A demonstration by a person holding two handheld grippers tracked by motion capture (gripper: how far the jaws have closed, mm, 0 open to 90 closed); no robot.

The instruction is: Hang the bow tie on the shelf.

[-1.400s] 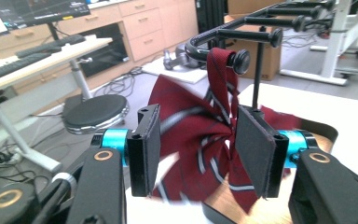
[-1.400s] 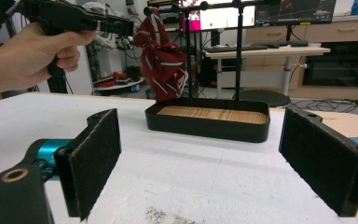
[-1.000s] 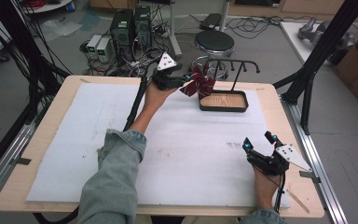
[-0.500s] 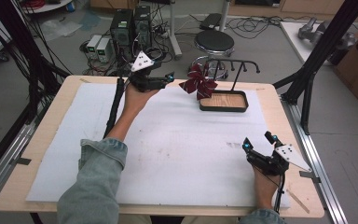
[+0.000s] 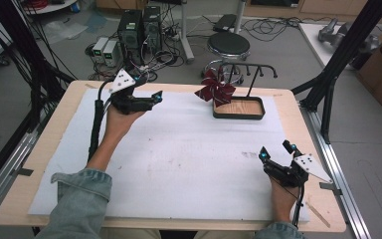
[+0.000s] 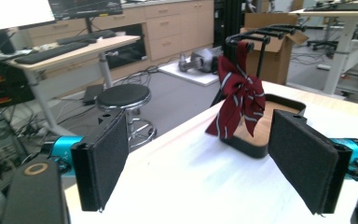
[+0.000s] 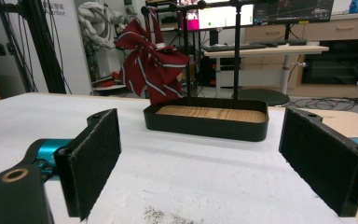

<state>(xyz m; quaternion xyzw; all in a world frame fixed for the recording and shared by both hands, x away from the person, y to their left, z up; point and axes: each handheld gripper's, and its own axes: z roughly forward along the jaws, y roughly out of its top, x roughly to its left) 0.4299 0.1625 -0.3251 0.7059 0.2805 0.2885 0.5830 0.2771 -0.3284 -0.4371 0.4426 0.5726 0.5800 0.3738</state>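
Observation:
A dark red striped bow [image 5: 218, 91] hangs from the left peg of a black rack [image 5: 251, 69] whose tray base [image 5: 238, 113] has a wooden floor. In the left gripper view the bow [image 6: 237, 100] dangles ahead, well beyond the jaws. My left gripper [image 5: 155, 97] is held at the table's far left, pointing toward the rack; its jaws have just been opening and nothing is between them [image 6: 205, 163]. My right gripper [image 5: 275, 149] rests near the front right, open and empty [image 7: 214, 158], facing the tray [image 7: 205, 123] and the bow [image 7: 151, 65].
A white foam mat [image 5: 179, 159] covers most of the wooden table [image 5: 323, 199]. A round stool [image 5: 228, 47] and computer towers [image 5: 139, 27] stand on the floor behind the table. Black frame posts [image 5: 338, 64] rise at both back corners.
My left gripper has let go of the bow and drawn away to the left, its jaws wider. The bow stays hanging on the rack. The right gripper has not moved.

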